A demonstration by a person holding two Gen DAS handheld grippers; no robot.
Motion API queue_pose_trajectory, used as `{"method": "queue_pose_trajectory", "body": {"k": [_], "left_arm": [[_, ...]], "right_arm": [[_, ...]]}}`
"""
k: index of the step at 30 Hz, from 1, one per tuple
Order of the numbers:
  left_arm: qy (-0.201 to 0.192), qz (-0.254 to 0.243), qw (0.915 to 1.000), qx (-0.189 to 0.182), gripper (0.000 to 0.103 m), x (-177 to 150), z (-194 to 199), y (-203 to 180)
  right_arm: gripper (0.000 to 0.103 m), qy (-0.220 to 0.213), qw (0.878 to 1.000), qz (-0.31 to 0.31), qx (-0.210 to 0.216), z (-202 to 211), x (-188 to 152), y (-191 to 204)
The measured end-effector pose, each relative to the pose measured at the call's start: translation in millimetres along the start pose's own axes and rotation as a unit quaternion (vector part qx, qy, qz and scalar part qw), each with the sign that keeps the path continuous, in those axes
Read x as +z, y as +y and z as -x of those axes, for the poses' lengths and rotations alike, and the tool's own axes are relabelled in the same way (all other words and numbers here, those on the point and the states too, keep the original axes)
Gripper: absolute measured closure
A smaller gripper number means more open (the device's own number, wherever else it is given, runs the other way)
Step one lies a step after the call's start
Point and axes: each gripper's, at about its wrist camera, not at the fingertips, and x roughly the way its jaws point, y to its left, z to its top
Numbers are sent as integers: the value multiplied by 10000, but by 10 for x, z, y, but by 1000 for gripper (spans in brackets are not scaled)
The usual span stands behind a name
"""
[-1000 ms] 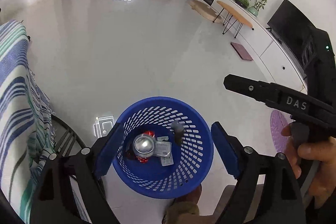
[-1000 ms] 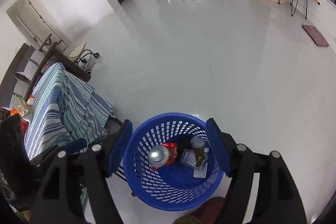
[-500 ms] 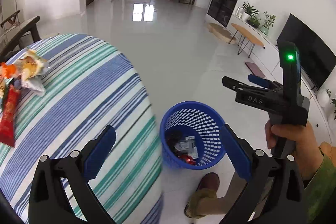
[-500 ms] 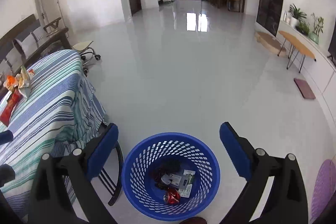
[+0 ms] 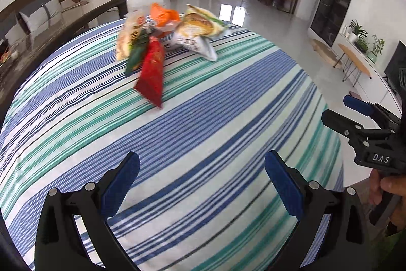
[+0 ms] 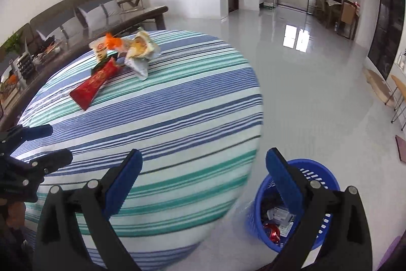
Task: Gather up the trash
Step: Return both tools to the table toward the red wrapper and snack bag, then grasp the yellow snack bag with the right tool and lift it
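While both grippers are hovering over the striped cloth (image 5: 228, 118) of the table, neither is touching any trash. The left gripper (image 5: 201, 178) is pointing down at the cloth's near part, its blue pads (image 5: 121, 187) standing spread wide with only bare stripes showing between them; its jaws have just been opening and nothing is lying in the gap. The right gripper (image 6: 203, 175) is hanging over the table's right edge, its jaws likewise spread after just opening, and they are gripping nothing; the cloth's edge and the floor (image 6: 304, 93) are showing between its pads.

Wrappers (image 5: 162, 42) are lying in a loose heap toward the table's far edge, well apart from both grippers. A red packet (image 5: 151, 73) is lying nearest, its tip pointing toward the near edge. Just behind it, an orange wrapper (image 5: 162, 15), a yellow-green pouch (image 5: 132, 38) and a pale bag (image 5: 196, 36) are overlapping one another, somewhat blurred in the left wrist view.

On the floor beside the table's right edge, a blue bin (image 6: 317, 194) is standing upright, partly hidden behind the right gripper's right finger, and it is holding a red item and some pale pieces. A hand (image 5: 385, 189) is gripping the right gripper's handle at the right edge of the left wrist view.
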Motion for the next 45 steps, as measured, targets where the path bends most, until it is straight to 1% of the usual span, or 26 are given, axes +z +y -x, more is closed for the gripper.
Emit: {"method": "queue_pose_trajectory", "body": {"k": [3,6,8,11,16,19,21,23,25,28,30,34,36,37,38,39,40,41,42,43,44,45], "left_arm": [[2,130,9997,224,5,-50,24,278],[8,297,9990,321,5,-113,56,482],[30,410,9986,328,5,-161,64,611],[97,506,9982,309,5,-194,46,698],[160,423,9988,199,5,-150,35,734],[170,384,9991,-26,5,-21,46,729],[95,329,9993,-134,5,128,82,700],[-91,188,9996,-167,5,312,107,649],[-195,59,9997,-151,5,498,42,604],[-99,93,9999,-96,5,730,-195,598],[-1,133,9999,-52,10,829,-370,603],[177,187,9996,146,16,953,-670,617],[236,213,9994,163,22,962,-745,615],[253,225,9993,168,23,960,-765,612],[262,233,9993,152,27,956,-778,606],[274,224,9993,115,36,948,-790,598],[302,198,9993,69,43,938,-805,586],[341,166,9993,17,55,927,-821,575],[299,114,9995,11,66,912,-806,561],[318,70,9994,-91,76,896,-791,549],[352,76,9993,-115,80,877,-769,553],[350,101,9993,-119,80,848,-729,568]], "right_arm": [[8,153,9997,171,50,-116,67,290],[8,356,9987,364,31,-240,140,504],[8,446,9978,488,30,-298,149,581],[8,524,9972,527,96,-375,129,669],[8,606,9957,687,144,-446,103,775],[8,611,9953,738,150,-457,120,795],[8,612,9952,746,140,-457,125,793],[8,599,9954,741,129,-445,116,781],[8,588,9957,696,141,-425,105,755],[8,540,9962,665,154,-376,101,706],[8,500,9964,673,139,-349,125,662],[8,477,9963,691,162,-397,278,567],[8,480,9962,708,192,-468,376,529],[8,495,9958,727,245,-527,438,514],[8,516,9954,725,345,-600,506,499],[8,534,9952,706,419,-668,567,482],[8,557,9949,673,501,-760,646,461],[8,598,9945,632,591,-859,728,441],[8,643,9939,604,655,-944,799,433],[8,696,9932,595,726,-1041,882,432],[8,740,9921,618,803,-1129,956,448],[8,782,9908,673,877,-1202,1019,478]]}}
